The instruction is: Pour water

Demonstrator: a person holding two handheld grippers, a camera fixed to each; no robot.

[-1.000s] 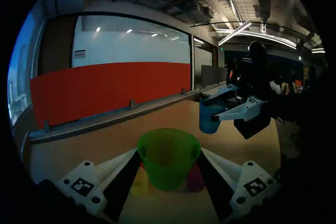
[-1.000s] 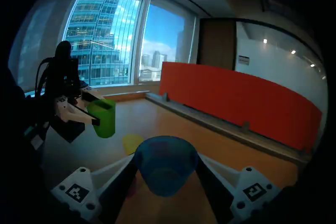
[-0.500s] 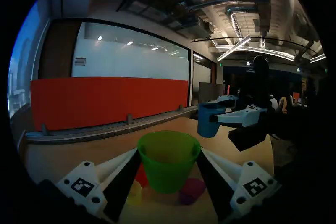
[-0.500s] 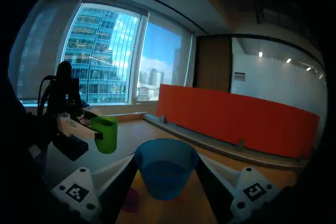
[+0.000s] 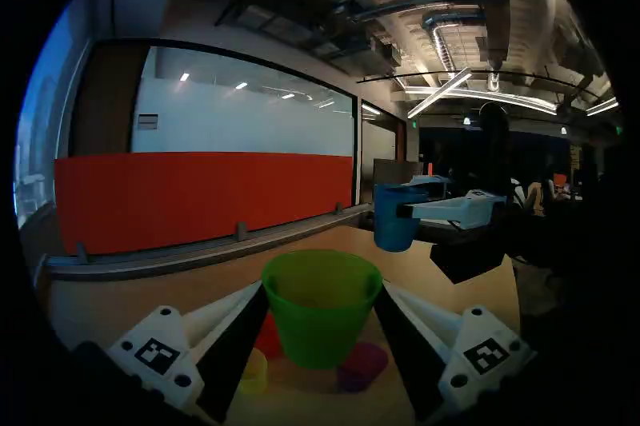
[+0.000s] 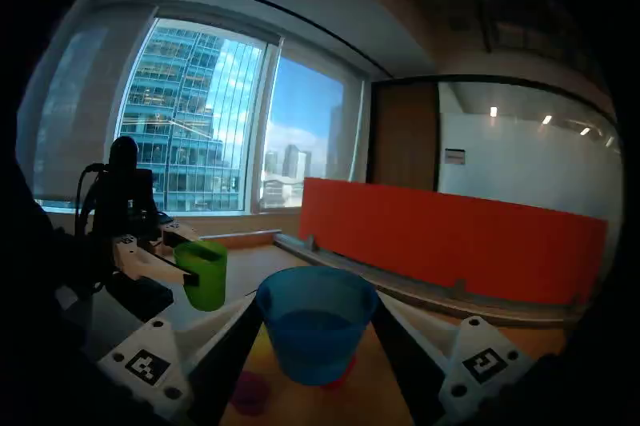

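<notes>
In the left gripper view, my left gripper (image 5: 320, 314) is shut on an upright green cup (image 5: 322, 306) held above the wooden table (image 5: 120, 306). Farther off at right, the right gripper (image 5: 416, 214) holds a blue cup (image 5: 394, 216) upright. In the right gripper view, my right gripper (image 6: 316, 330) is shut on that blue cup (image 6: 316, 334), which has water in it. The left gripper (image 6: 172, 270) with the green cup (image 6: 204, 274) shows at left, a little apart from the blue cup.
On the table under the held cups lie small cups: red (image 5: 268, 338), yellow (image 5: 254, 370) and purple (image 5: 362, 364); the purple one (image 6: 250, 392) and a red one (image 6: 340, 374) also sit below the blue cup. An orange partition (image 5: 200, 194) runs along the table's far edge.
Both grippers have tilted up toward level and risen over the last second; the blue cup now stands upright and higher beside the green cup. Both stay shut on their cups.
</notes>
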